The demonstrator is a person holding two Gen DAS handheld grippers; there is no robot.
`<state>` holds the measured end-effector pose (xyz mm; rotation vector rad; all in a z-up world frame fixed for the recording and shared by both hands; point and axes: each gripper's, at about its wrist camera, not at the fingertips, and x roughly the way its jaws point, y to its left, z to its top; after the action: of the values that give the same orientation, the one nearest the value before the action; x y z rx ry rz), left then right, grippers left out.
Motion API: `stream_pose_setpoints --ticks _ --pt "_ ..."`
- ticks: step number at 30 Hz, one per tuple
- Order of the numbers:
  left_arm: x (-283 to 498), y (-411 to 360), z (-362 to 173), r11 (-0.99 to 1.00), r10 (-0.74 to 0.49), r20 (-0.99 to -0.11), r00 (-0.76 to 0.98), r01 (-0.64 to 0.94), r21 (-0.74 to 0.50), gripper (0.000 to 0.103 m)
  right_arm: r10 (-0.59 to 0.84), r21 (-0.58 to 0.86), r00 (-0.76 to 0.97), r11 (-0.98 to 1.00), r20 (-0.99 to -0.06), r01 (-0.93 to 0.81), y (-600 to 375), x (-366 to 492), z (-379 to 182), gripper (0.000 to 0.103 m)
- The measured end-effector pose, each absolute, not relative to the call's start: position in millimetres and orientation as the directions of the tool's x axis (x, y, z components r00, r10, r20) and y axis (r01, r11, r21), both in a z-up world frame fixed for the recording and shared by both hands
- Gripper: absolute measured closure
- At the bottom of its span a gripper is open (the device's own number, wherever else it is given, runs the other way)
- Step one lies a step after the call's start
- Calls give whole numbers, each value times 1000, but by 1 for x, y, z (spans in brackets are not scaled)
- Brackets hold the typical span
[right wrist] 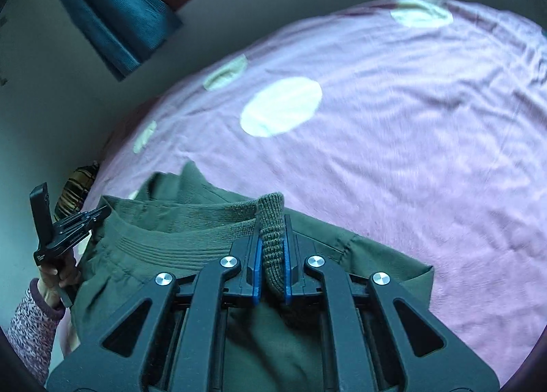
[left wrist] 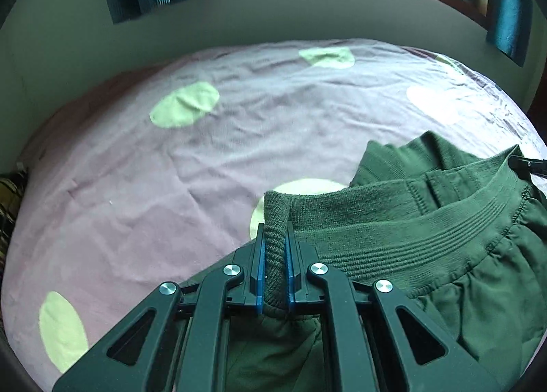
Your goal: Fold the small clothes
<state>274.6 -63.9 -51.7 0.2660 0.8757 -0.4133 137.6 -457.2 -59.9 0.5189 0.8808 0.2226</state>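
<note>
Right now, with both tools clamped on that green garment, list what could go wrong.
1. Each tool, left and right, pinches only a narrow ribbed bit of the green garment; a sharp pull might slip it free.
2. The waistband sags between the tools, so the garment may land creased on the pink bedsheet.
3. The sheet is itself wrinkled, which could leave the fold uneven.

Ribbed knit waistband (left wrist: 393, 231), matt cloth

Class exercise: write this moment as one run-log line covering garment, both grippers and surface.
garment: green shorts, held over the bed | left hand-held gripper: shut on ribbed waistband | right hand-held gripper: shut on waistband | surface: pink dotted bedsheet
</note>
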Motion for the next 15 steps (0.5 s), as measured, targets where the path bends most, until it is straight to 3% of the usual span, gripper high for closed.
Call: stream_pose_setpoints --ticks 15 --pt "287 -62 -69 899 -252 -807 534 437 8 92 440 592 608 804 -661 63 -466 145 -77 94"
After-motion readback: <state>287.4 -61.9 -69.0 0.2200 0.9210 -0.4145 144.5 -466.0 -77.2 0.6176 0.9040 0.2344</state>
